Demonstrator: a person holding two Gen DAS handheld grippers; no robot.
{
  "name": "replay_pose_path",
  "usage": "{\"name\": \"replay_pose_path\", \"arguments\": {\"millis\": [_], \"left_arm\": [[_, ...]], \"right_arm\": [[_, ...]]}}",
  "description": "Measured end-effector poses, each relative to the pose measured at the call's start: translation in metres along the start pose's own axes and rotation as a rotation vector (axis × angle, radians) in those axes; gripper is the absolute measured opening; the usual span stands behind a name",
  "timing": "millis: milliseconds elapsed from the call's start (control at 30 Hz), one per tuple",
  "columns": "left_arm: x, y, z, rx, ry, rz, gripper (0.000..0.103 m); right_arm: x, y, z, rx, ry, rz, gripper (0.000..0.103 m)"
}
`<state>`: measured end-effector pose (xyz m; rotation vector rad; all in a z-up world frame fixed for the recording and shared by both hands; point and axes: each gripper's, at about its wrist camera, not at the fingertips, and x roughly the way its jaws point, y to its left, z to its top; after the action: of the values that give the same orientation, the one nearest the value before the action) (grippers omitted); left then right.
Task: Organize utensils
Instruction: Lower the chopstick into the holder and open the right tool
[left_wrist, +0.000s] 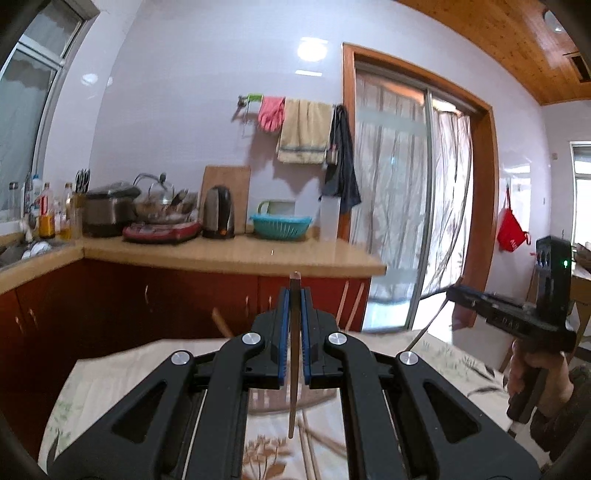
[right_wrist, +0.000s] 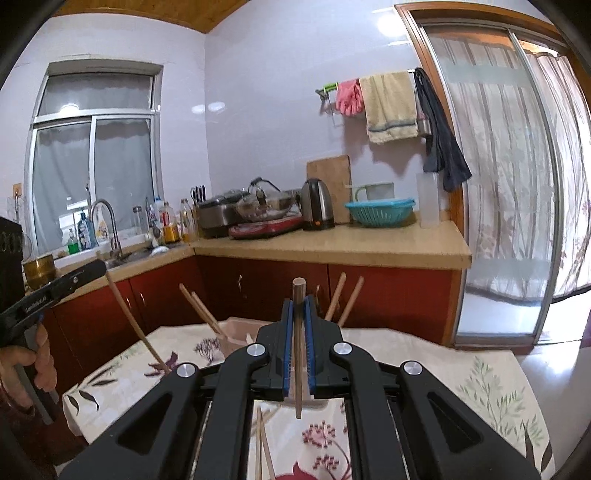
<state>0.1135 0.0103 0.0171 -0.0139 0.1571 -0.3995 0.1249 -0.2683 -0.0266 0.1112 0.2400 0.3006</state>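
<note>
With one chopstick (left_wrist: 294, 354) pinched upright in the left gripper (left_wrist: 294, 295) and another (right_wrist: 298, 350) in the right gripper (right_wrist: 299, 304), above the holder (right_wrist: 236, 332), a slip or a missed holder mouth was judged likely.

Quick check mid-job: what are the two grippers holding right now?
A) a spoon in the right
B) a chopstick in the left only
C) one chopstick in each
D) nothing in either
C: the left gripper is shut on a chopstick, and the right gripper pinches another chopstick.
</note>
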Motion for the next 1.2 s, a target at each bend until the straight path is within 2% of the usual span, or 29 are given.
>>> {"name": "replay_pose_path", "arguments": {"millis": [233, 433, 567, 667, 1033, 1100, 1133, 1167, 1200], "left_arm": [[0.032, -0.007, 0.040, 0.042, -0.086, -0.004, 0.006], [0.065, -0.004, 0.055, 0.063, -0.118, 0.020, 0.007], [0.086, 0.000, 0.049, 0.079, -0.109, 0.049, 0.006], [0.102, 0.003, 0.036, 0.082, -0.085, 0.067, 0.006], [0.146, 0.023, -0.009, 0.036, 0.040, 0.085, 0.007], [0.149, 0.027, -0.015, 0.026, 0.061, 0.083, 0.014], [0.149, 0.028, -0.017, 0.022, 0.065, 0.083, 0.025], [0.148, 0.029, -0.017, 0.019, 0.063, 0.086, 0.036], [0.147, 0.031, -0.017, 0.014, 0.059, 0.091, 0.040]], "right_arm": [[0.014, -0.001, 0.027, -0.010, -0.050, 0.022, 0.007], [0.037, -0.006, 0.045, -0.012, -0.075, 0.034, 0.007], [0.057, -0.009, 0.048, -0.015, -0.067, 0.040, 0.007], [0.077, -0.012, 0.041, 0.001, -0.027, 0.050, 0.007], [0.136, -0.020, -0.008, 0.041, 0.143, 0.046, 0.007], [0.140, -0.020, -0.014, 0.041, 0.160, 0.042, 0.007], [0.140, -0.020, -0.016, 0.045, 0.164, 0.044, 0.009], [0.139, -0.019, -0.017, 0.047, 0.165, 0.046, 0.014], [0.139, -0.019, -0.016, 0.047, 0.163, 0.044, 0.019]]}}
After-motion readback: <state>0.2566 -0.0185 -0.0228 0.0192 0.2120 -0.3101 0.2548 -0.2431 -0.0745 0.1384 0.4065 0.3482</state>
